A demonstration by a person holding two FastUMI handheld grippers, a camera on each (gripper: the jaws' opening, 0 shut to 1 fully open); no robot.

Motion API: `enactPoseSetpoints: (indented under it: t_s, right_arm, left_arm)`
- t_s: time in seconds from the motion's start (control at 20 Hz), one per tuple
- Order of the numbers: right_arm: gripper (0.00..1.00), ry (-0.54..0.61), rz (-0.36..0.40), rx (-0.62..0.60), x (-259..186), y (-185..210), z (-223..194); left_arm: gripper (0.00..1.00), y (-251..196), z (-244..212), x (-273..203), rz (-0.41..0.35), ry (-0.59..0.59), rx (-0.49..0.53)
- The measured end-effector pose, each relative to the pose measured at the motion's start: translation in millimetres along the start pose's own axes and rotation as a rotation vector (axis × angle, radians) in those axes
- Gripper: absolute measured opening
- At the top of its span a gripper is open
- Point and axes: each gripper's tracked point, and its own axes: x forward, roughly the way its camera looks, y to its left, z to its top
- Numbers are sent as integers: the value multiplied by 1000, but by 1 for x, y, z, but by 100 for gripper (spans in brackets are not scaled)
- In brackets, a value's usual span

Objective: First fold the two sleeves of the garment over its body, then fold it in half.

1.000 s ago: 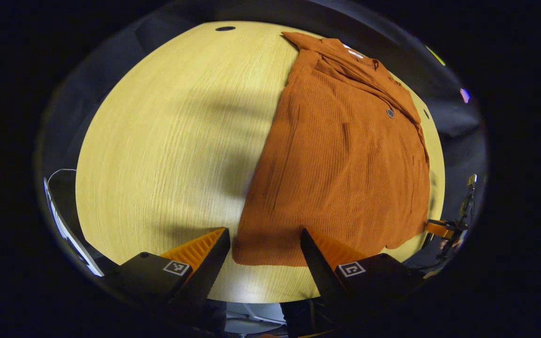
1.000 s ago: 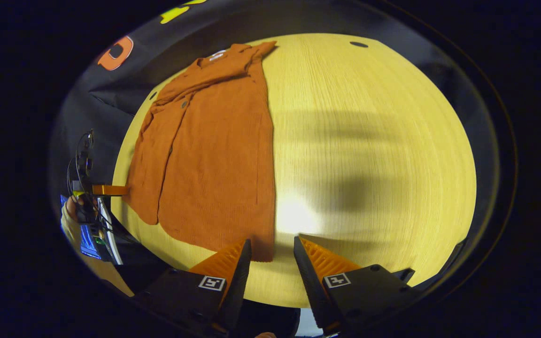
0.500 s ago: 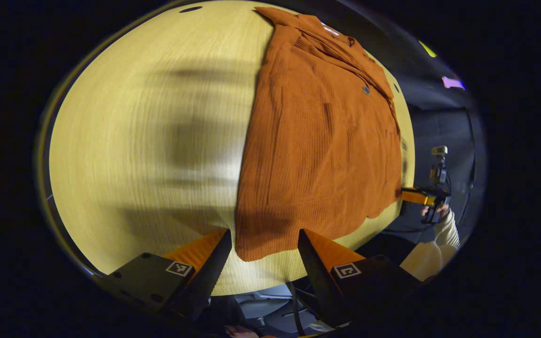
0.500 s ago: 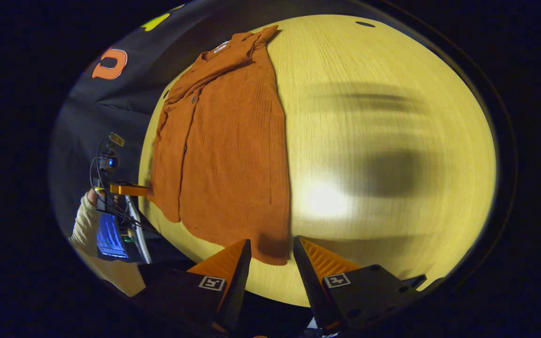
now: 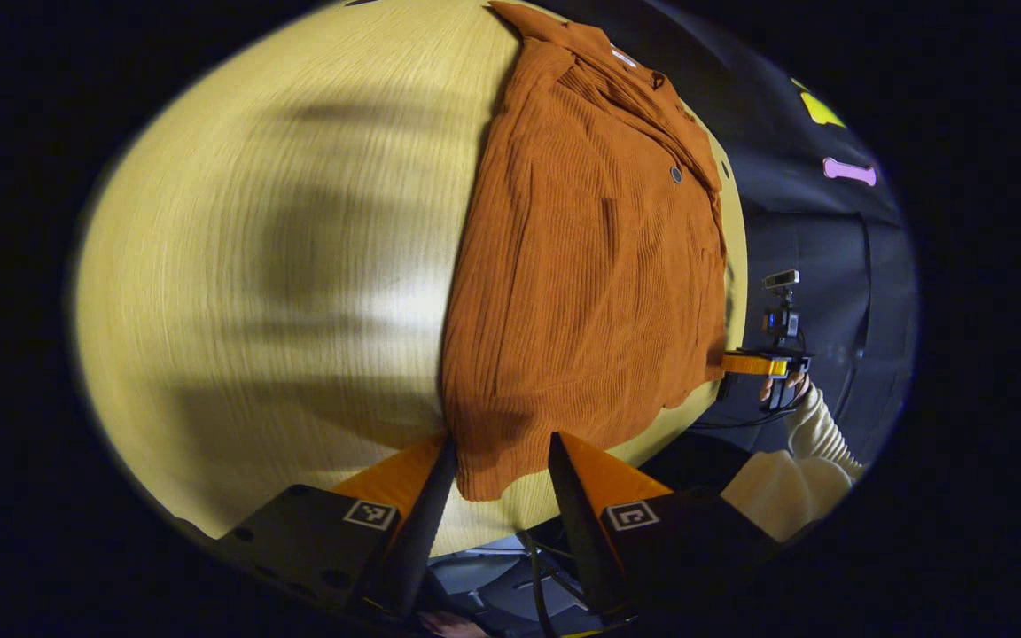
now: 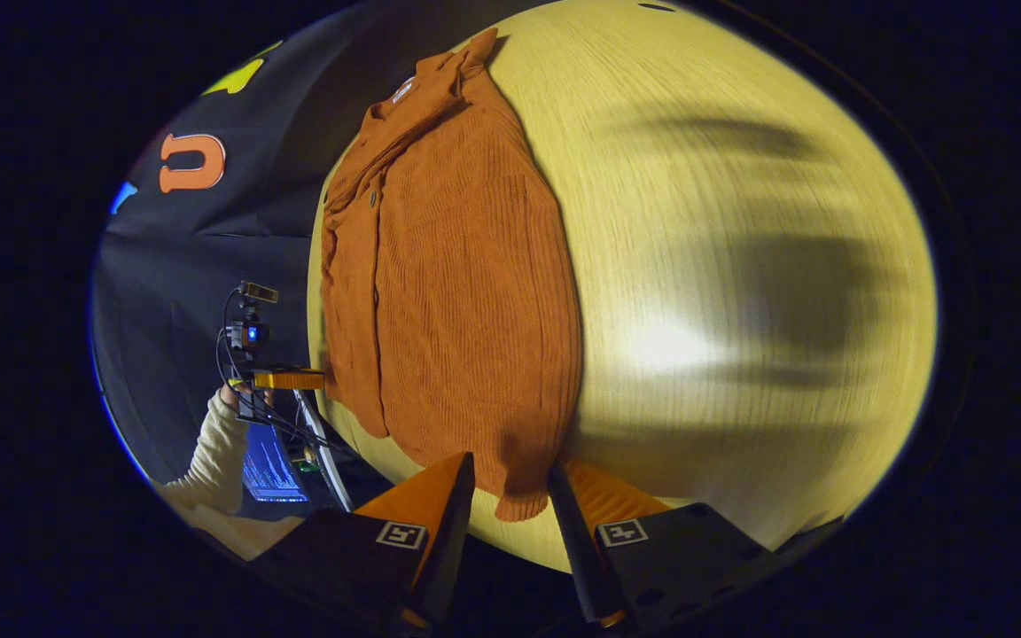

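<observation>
1. Left gripper (image 5: 497, 456) sits at the near hem of the shirt (image 5: 581, 257), with one corner of the hem between its two fingers. The fingers have a gap between them, and I cannot tell if they press the cloth.
2. Right gripper (image 6: 510, 474) sits at the other near corner of the hem, with that corner between its fingers too. I cannot tell if it pinches the cloth or just stands around it.
3. The shirt lies flat on the table (image 5: 280, 266), stretching away from the near edge. Its collar (image 5: 617, 66) is at the far end. Both sleeves are folded over the body, and a dark button (image 5: 676, 175) shows near the top.
4. In the left gripper view, the right gripper is seen far off at the table's edge, held by a hand (image 5: 781, 385) in a pale sleeve (image 5: 816, 430).
5. In the right gripper view, the left gripper is seen far off, with a screen (image 6: 269, 461) below it.
</observation>
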Motion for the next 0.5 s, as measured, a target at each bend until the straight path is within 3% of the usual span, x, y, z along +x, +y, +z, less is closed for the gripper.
enactPoseSetpoints:
  t_s: [0.15, 0.2, 0.3, 0.35, 0.5]
  right_arm:
    - [54, 21, -12, -21, 3, 5, 0]
    - [54, 29, -15, -24, 5, 5, 1]
    - [54, 30, -32, -31, 6, 2, 3]
    - [49, 29, -31, -32, 7, 4, 3]
    - [49, 33, -24, -39, 9, 6, 5]
  left_arm:
    - [67, -8, 0, 7, -15, -9, 1]
    - [77, -7, -3, 8, -3, -9, 8]
    - [42, -3, -3, 7, 22, -11, 15]
    - [49, -2, -4, 7, 28, -17, 13]
    - [31, -2, -5, 10, 31, -30, 5]
